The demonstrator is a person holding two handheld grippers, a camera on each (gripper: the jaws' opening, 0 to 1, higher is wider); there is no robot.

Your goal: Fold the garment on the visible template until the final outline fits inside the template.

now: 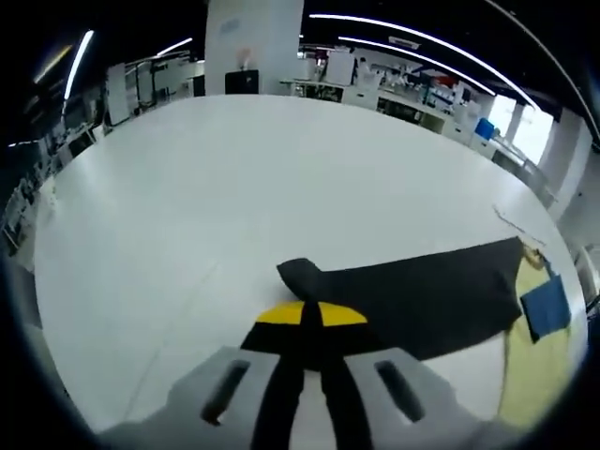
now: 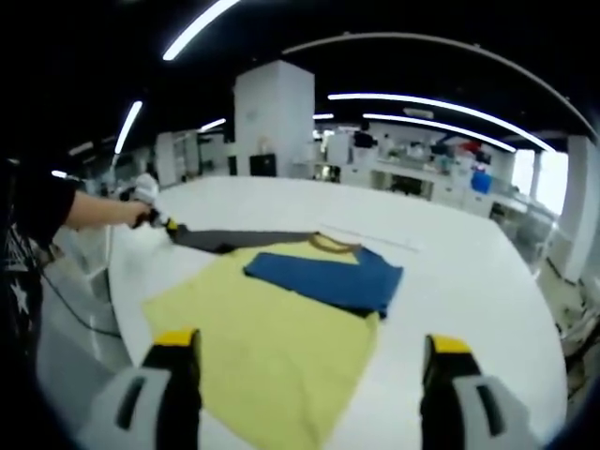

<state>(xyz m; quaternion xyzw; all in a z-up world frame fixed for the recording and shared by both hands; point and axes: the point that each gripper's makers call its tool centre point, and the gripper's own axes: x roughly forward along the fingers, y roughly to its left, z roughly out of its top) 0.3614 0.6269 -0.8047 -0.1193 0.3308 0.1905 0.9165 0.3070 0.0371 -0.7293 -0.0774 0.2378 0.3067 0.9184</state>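
Observation:
A yellow garment point(image 2: 281, 347) lies flat on the white table point(image 2: 469, 272). Its blue sleeve point(image 2: 328, 274) is folded over the chest, below the collar point(image 2: 333, 246). Its dark sleeve point(image 1: 422, 291) is pulled out straight, and my left gripper point(image 1: 309, 314) is shut on the sleeve's end, with the black cloth running down between the yellow-tipped jaws. In the right gripper view that left gripper point(image 2: 155, 220) sits at the table's left edge, in a person's hand. My right gripper point(image 2: 314, 342) hovers over the yellow hem, open, with nothing between its jaws.
A thin line point(image 2: 375, 239) marks the tabletop beyond the collar. The table edge point(image 2: 122, 281) and floor are close on the left in the right gripper view. Benches and a white pillar point(image 2: 274, 117) stand far behind.

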